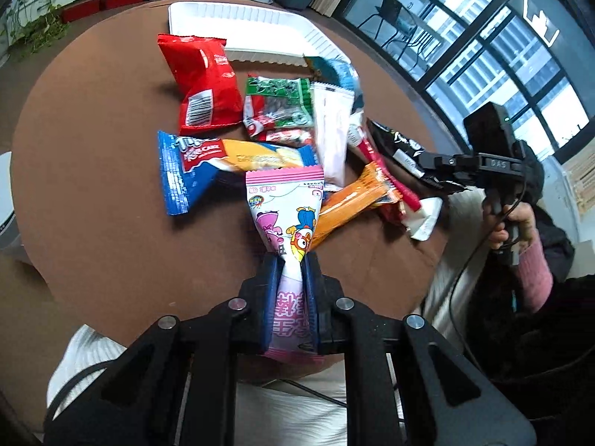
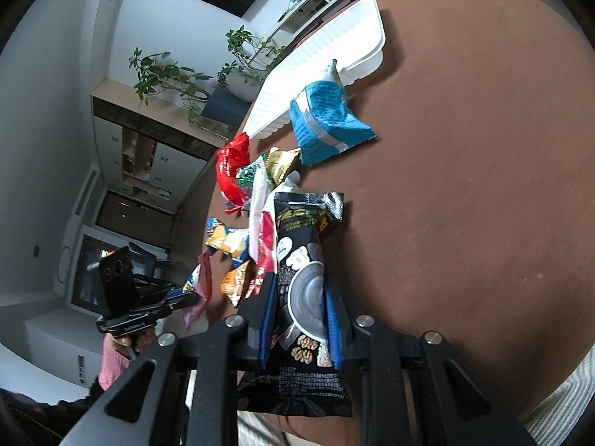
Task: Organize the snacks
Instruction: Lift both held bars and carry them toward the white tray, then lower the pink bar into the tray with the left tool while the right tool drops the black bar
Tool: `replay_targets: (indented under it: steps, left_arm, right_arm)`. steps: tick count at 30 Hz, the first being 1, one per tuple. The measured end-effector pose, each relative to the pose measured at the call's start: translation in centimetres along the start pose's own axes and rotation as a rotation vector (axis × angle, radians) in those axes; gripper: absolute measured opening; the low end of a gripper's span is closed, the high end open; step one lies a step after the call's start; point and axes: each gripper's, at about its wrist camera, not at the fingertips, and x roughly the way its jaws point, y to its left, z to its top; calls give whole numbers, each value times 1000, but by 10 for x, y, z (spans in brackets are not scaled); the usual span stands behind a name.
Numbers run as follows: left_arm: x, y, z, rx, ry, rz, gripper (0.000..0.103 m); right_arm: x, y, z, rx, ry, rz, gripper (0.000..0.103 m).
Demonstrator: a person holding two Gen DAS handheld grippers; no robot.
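Brown tabletop (image 1: 93, 186), tray (image 1: 260, 26) at far edge. Your left gripper (image 1: 290, 260) pinches pink pack (image 1: 284, 208), right gripper (image 2: 301, 293) black pack (image 2: 303, 256); both light, crinkly, slippery—grip mid-body.

Left gripper (image 1: 291, 260): jaws pinched nearly together on pink packet (image 1: 288, 219), fingers pointing forward over table. Right gripper (image 2: 299, 290): jaws clamped on black packet (image 2: 303, 290), wider gap. Right hand (image 1: 511, 225) wraps pistol-style handle, pink sleeve at wrist.
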Motion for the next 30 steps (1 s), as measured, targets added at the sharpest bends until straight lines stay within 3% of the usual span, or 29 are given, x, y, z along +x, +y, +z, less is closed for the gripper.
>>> replay_targets:
  steps: [8, 13, 19, 30]
  left_arm:
    - [-15, -11, 10, -41, -68, -105, 12]
    - [-23, -9, 35, -52, -119, -114, 12]
    - [-24, 7, 79, -85, -173, -94, 12]
    - [-6, 42, 177, -128, -187, -23, 12]
  right_arm:
    - [-1, 4, 6, 57, -8, 122, 26]
    - [1, 7, 25, 81, -33, 186, 26]
    - [4, 11, 64, 70, -90, 168, 26]
    - [12, 2, 153, 74, -193, 87, 26]
